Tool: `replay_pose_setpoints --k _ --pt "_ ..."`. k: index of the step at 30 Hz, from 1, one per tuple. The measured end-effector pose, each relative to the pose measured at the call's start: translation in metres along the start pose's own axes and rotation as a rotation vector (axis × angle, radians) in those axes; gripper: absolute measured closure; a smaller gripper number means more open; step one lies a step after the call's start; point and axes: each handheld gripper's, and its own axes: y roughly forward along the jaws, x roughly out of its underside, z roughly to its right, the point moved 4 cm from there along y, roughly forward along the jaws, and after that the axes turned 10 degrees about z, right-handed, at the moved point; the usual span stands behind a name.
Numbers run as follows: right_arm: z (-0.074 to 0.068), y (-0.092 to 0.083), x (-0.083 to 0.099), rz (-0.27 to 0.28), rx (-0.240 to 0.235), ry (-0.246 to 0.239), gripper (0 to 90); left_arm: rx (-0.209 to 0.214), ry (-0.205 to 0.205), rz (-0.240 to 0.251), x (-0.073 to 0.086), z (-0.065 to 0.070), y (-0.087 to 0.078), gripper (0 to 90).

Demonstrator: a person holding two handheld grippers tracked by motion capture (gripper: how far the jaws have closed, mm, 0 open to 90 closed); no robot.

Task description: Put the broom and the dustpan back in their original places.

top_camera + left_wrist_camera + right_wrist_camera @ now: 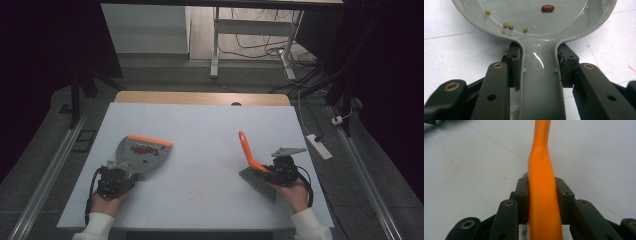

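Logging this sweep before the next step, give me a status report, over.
Left gripper shut on dustpan handle; beans lying in the pan. Right gripper shut on brush handle, bristles at the table. Nothing between them.

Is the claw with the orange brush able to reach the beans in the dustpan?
Probably yes. The right claw grips the brush by its orange handle, and bare white table lies between it and the dustpan holding the beans. Nothing blocks the way; it just needs to slide over.
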Motion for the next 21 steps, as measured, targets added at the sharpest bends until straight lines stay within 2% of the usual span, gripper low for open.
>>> replay_pose_setpoints --k 6,16,21 --pt "0.007 0.003 0.001 -0.024 0.015 -0.005 63.4 -0.001 -0.008 -0.01 0.001 -0.001 0.002 61.9" --pt "0.02 0.012 0.005 -0.065 0.024 0.038 55.1 0.009 -0.007 -0.004 0.001 -0.001 0.004 61.3" --pt "0.023 0.015 0.007 -0.087 0.024 0.041 51.1 0.026 0.006 0.008 0.0 0.0 0.0 52.9"
